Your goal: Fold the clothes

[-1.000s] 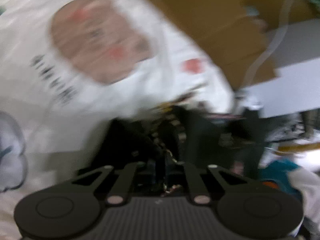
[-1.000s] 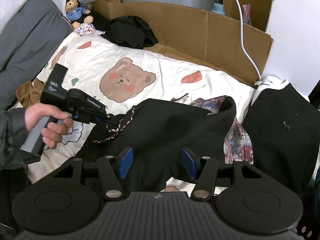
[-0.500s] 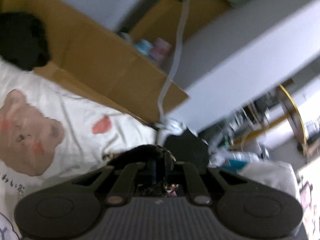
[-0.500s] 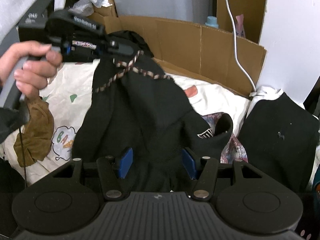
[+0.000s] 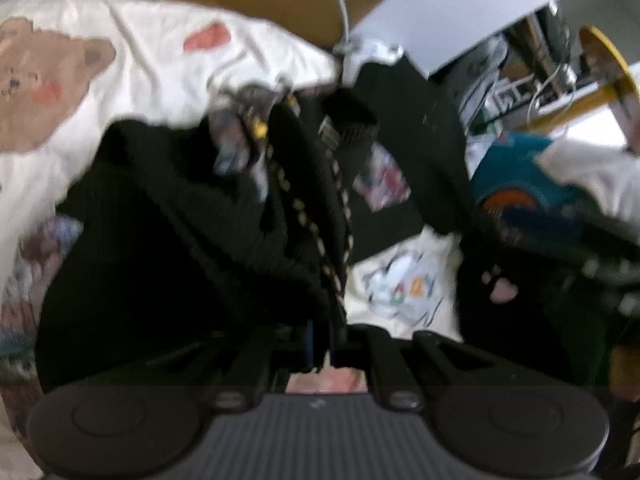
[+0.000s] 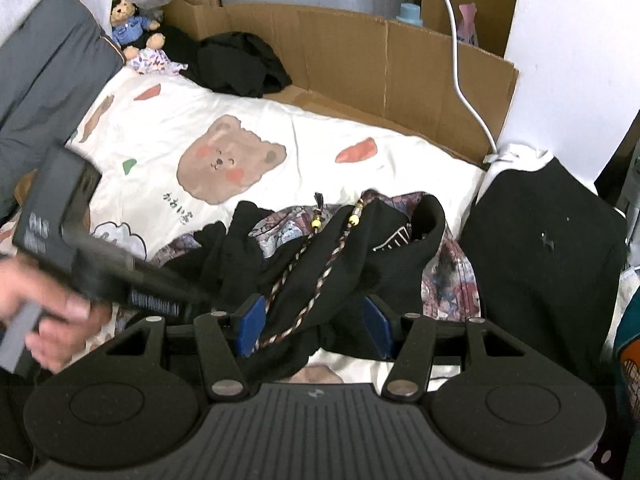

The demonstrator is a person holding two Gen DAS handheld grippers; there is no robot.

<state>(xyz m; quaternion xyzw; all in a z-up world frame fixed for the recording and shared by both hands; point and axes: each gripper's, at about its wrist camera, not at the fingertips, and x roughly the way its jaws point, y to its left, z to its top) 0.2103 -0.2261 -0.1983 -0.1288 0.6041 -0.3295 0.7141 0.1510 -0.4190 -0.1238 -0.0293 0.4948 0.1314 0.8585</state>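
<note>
A black hooded garment (image 6: pixel 352 256) with braided drawstrings (image 6: pixel 316 288) lies bunched on the bear-print bed sheet (image 6: pixel 280 140), over a flowery patterned cloth (image 6: pixel 448 276). My left gripper (image 5: pixel 322 342) is shut on the black garment (image 5: pixel 192 232) and its drawstrings (image 5: pixel 320 240); it also shows low at the left of the right wrist view (image 6: pixel 160 292). My right gripper (image 6: pixel 314 326) is open, its blue pads (image 6: pixel 250 322) either side of the garment's near edge, which drapes between them.
A second black garment (image 6: pixel 544 248) lies at the right. More dark clothes (image 6: pixel 240 64) and a teddy bear (image 6: pixel 132 20) sit at the back by the cardboard wall (image 6: pixel 380 60). A grey pillow (image 6: pixel 44 92) is at the left. A white cable (image 6: pixel 460 80) hangs down the cardboard.
My left gripper lifted the black garment high half a second ago and has now brought it down low, beside my right gripper. The garment is bunched on the bed again.
</note>
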